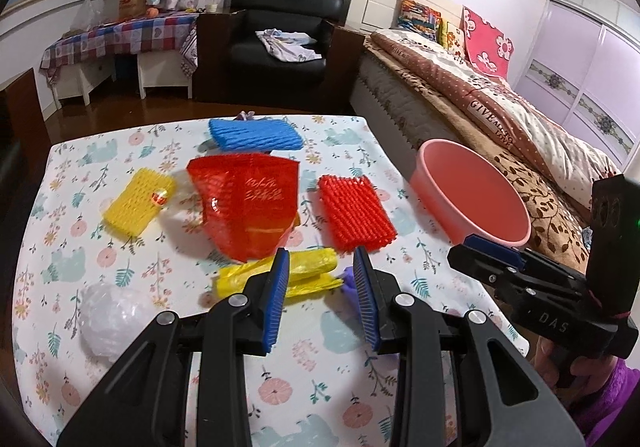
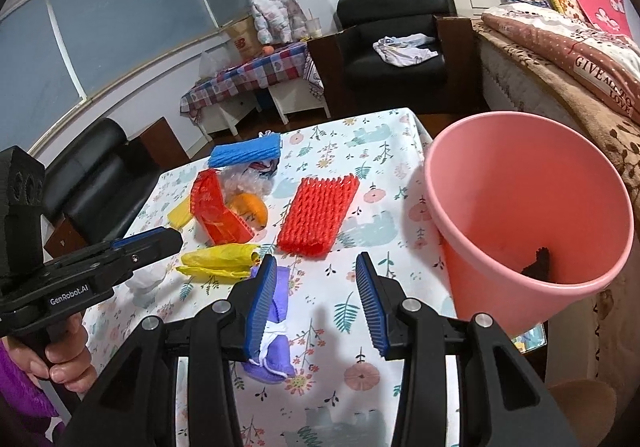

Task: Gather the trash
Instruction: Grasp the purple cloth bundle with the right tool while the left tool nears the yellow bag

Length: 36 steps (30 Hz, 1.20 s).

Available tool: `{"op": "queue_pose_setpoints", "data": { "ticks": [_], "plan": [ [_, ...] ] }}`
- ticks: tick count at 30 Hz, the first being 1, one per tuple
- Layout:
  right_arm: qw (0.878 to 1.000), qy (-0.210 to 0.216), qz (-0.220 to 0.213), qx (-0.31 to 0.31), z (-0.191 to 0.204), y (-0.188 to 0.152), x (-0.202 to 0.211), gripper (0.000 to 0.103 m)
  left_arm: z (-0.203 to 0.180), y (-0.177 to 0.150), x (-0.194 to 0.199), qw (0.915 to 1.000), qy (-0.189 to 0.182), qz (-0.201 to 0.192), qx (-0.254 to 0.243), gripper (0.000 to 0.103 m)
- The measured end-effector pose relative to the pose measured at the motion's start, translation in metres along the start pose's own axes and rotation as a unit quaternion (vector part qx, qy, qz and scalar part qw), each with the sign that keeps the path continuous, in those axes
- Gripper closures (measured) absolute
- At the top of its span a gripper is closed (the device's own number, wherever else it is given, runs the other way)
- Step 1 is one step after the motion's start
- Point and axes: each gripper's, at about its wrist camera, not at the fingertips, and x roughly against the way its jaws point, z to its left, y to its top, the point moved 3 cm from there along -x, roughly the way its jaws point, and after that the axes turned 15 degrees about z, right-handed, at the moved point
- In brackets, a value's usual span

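Trash lies on the floral table: a yellow plastic bag (image 1: 304,273) (image 2: 218,260), a red foam net (image 1: 356,212) (image 2: 318,212), a red mesh bag (image 1: 248,203) (image 2: 216,213), a yellow foam net (image 1: 134,203), a blue foam net (image 1: 256,134) (image 2: 246,152), a clear plastic ball (image 1: 114,315) and a purple item (image 2: 276,331) (image 1: 350,283). A pink bin (image 1: 472,193) (image 2: 528,215) stands at the table's right edge with a dark scrap inside. My left gripper (image 1: 322,299) is open above the yellow bag. My right gripper (image 2: 316,307) is open and empty beside the purple item.
An orange fruit (image 2: 252,209) and crumpled clear plastic (image 2: 248,181) lie behind the red mesh bag. A bed (image 1: 500,95) runs along the right of the table. A black armchair (image 1: 280,35) and a checked side table (image 1: 120,35) stand behind.
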Motion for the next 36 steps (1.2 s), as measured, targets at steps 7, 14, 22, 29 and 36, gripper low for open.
{"op": "queue_pose_setpoints", "data": {
  "ticks": [7,14,22,29,36],
  "plan": [
    [1.000,0.006,0.005,0.005,0.005,-0.003,-0.003,0.062,0.010,-0.007,0.004,1.0000,0.004,0.002,0.008,0.070],
    [1.000,0.014,0.013,0.012,0.010,-0.004,-0.006,0.062,0.022,-0.014,0.007,0.9997,0.009,0.003,0.022,0.070],
    [1.000,0.020,0.012,0.014,0.008,-0.006,-0.004,0.062,0.037,-0.028,0.014,0.9990,0.020,0.005,0.040,0.070],
    [0.998,0.047,0.034,0.027,0.014,-0.013,-0.011,0.062,0.052,-0.044,0.018,0.9981,0.025,0.014,0.055,0.070],
    [0.995,0.040,0.071,0.058,0.033,-0.020,-0.030,0.062,0.052,-0.039,0.012,0.9989,0.017,0.024,0.035,0.070]
  ]
}}
